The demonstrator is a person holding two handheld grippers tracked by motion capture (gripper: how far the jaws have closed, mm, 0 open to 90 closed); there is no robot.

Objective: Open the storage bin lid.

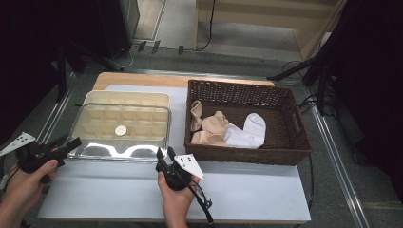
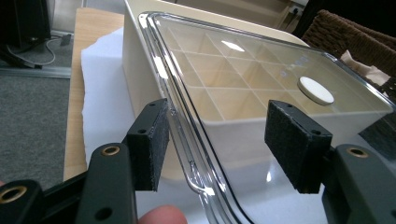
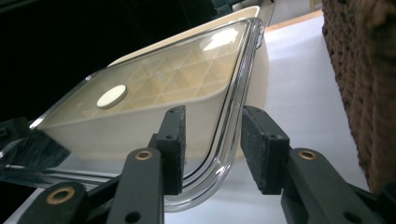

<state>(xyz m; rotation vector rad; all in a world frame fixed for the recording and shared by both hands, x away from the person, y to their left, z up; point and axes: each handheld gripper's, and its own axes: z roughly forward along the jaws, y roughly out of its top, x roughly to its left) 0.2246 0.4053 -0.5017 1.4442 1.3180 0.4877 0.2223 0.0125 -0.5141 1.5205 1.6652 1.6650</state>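
A cream box [image 1: 126, 99] with several small compartments stands on the white sheet. Its clear lid [image 1: 119, 133] lies on top, slid toward me, with a round white disc [image 1: 120, 130] on it. My left gripper [image 1: 71, 141] is open at the lid's near left corner. In the left gripper view the lid's rim [image 2: 187, 140] runs between the pads of the left gripper [image 2: 219, 126] without touching them. My right gripper [image 1: 165, 153] is open at the near right corner. In the right gripper view the lid's rounded corner [image 3: 219, 154] sits between the jaws of the right gripper [image 3: 212, 140].
A dark wicker basket [image 1: 237, 85] stands right of the box, holding beige socks [image 1: 211, 128] and a white sock [image 1: 252, 128]. The white sheet [image 1: 247, 190] covers the table in front of me. Wooden tabletop [image 1: 138, 80] shows at the back.
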